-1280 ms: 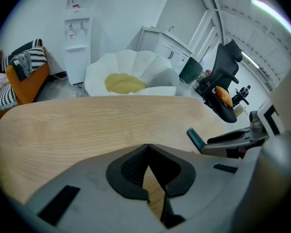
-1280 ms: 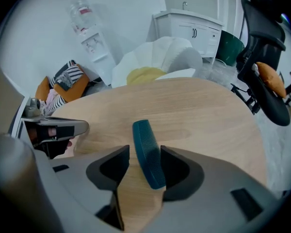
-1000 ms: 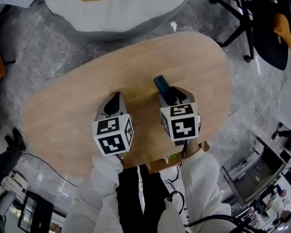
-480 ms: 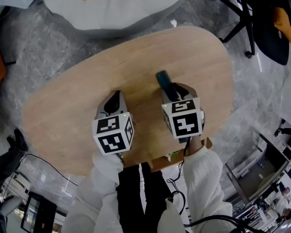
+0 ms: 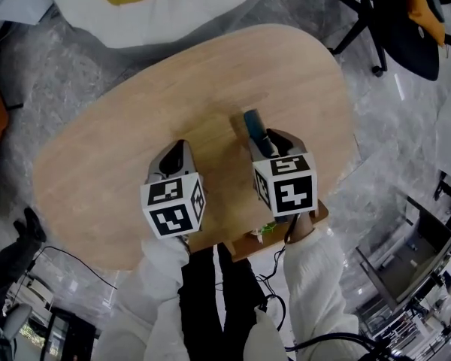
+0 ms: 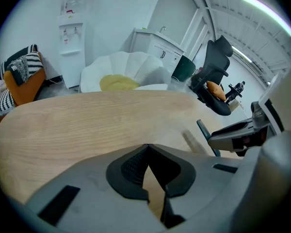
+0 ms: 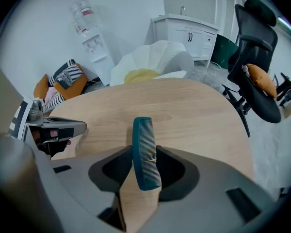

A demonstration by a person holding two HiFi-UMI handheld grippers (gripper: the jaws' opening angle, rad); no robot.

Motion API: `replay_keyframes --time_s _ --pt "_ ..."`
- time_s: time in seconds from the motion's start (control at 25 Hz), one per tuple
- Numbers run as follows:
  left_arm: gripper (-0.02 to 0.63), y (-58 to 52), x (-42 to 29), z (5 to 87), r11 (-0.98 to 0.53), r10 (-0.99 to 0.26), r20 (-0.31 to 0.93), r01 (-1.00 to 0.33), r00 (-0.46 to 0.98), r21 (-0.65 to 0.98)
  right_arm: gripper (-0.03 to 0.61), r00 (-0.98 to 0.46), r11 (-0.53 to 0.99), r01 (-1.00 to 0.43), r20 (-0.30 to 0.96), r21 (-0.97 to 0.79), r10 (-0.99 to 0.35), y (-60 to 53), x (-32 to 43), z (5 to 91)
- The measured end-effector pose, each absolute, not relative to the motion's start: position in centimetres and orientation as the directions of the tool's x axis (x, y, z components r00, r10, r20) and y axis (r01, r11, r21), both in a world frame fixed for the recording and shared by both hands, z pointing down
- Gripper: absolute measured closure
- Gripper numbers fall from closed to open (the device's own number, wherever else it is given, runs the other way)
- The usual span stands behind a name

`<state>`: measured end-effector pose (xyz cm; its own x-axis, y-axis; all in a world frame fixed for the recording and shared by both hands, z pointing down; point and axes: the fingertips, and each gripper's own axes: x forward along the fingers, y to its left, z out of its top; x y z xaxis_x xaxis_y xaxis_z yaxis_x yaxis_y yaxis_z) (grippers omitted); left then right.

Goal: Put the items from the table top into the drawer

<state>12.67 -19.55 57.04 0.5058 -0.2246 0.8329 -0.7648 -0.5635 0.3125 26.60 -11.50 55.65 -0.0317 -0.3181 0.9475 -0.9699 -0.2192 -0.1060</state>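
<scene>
A teal comb (image 7: 144, 154) stands on edge between the jaws of my right gripper (image 7: 144, 153), which is shut on it. Those jaws have just been closing, with the comb between them. From the head view the comb (image 5: 253, 126) sticks out ahead of the right gripper (image 5: 267, 143) over the oval wooden table (image 5: 120, 134). My left gripper (image 5: 177, 156) hovers beside it to the left. Its pads (image 6: 136, 166) meet at the tips with nothing in them. Below the table's near edge, part of the open wooden drawer (image 5: 319, 215) shows.
A white and yellow beanbag (image 5: 158, 6) lies beyond the table's far side. A black office chair (image 5: 406, 21) stands at the upper right. A black cable (image 5: 68, 254) runs across the floor at the lower left. Desks and shelving crowd the lower right corner.
Both grippers have lifted a little and shifted slightly over the table. The comb has gone along in the right gripper.
</scene>
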Motion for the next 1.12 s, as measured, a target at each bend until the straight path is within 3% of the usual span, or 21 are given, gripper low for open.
replay_keyframes --time_s 0.56,1.12 --pt "0.62 -7.1 15.0 53.3 -0.682 -0.187 0.805 -0.664 0.563 0.307 0.373 -0.004 -0.329 -0.934 0.924 -0.141 -0.383 2.8 26.1 51.9" --pt "0.62 4.0 15.8 37.3 -0.769 -0.219 0.736 -0.578 0.641 0.274 0.373 0.036 -0.447 -0.863 0.853 -0.235 -0.52 15.1 24.6 38.5"
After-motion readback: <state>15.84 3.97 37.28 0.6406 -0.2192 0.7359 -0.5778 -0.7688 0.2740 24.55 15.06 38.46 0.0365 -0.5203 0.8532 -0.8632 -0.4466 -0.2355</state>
